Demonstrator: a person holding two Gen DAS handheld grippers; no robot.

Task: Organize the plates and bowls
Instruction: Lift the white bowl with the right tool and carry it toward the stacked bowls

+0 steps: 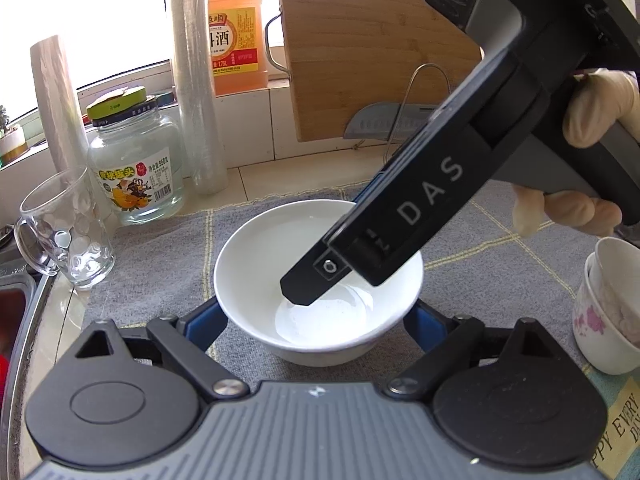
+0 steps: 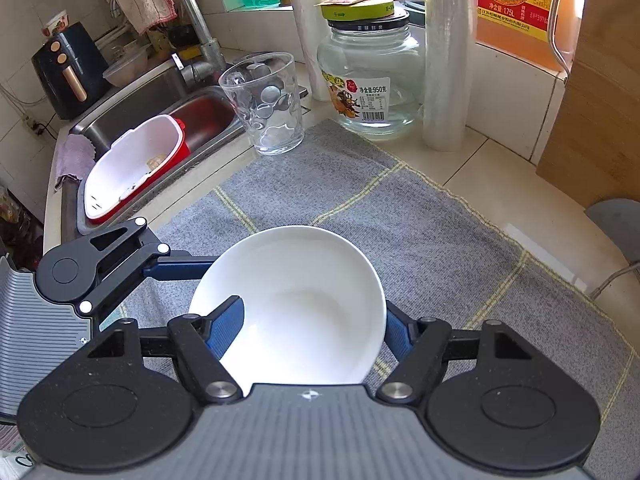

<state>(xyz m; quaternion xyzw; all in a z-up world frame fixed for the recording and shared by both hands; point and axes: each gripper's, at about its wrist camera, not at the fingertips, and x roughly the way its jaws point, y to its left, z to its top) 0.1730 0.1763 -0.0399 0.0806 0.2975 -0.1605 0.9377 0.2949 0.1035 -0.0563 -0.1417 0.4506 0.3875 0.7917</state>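
left wrist: close, angled down | right wrist: close, steeper | shared: white bowl [image 1: 320, 280] [image 2: 292, 308]

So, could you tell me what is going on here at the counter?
A person is handling one white bowl with two hand-held grippers. The bowl sits on a grey mat beside the sink. The right gripper, held in a gloved hand, is shut on the bowl's wall, one finger inside and one outside. The left gripper straddles the bowl with its fingers wide on either side; whether they press on it is unclear.
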